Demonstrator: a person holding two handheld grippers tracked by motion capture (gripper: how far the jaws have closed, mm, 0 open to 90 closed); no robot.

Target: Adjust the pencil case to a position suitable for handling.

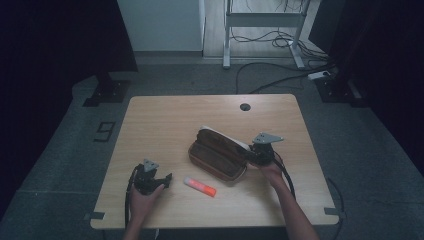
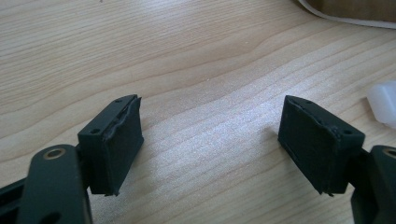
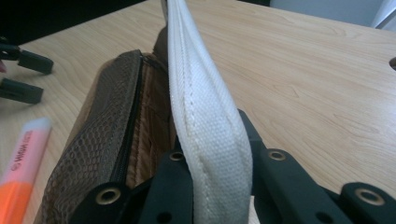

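Gripping the white edge band [image 3: 210, 126] of the brown pencil case [image 1: 218, 156], the right gripper [image 1: 252, 154] sits centre-right in the high view, its jaws closed on that band; in the right gripper view the band runs up from bottom centre between the two black jaws, pinched tight. The case lies open near the middle of the wooden table [image 1: 165, 120], lid flap lifted at its right end, mesh pocket and zip [image 3: 128, 126] showing at left of the right gripper view. Orange-and-white highlighter [image 1: 200, 186] lies flat on the table just below-left of the case, close but not touching it; also at lower left of the right gripper view. Left gripper [image 1: 165, 181] rests lower left in the high view, held by the left hand [image 1: 142, 197], jaws wide apart with bare tabletop between them, holding nothing. White cap end of the highlighter peeks in at the right edge of the left gripper view. Table's round cable hole [image 1: 245, 106] sits at upper centre.
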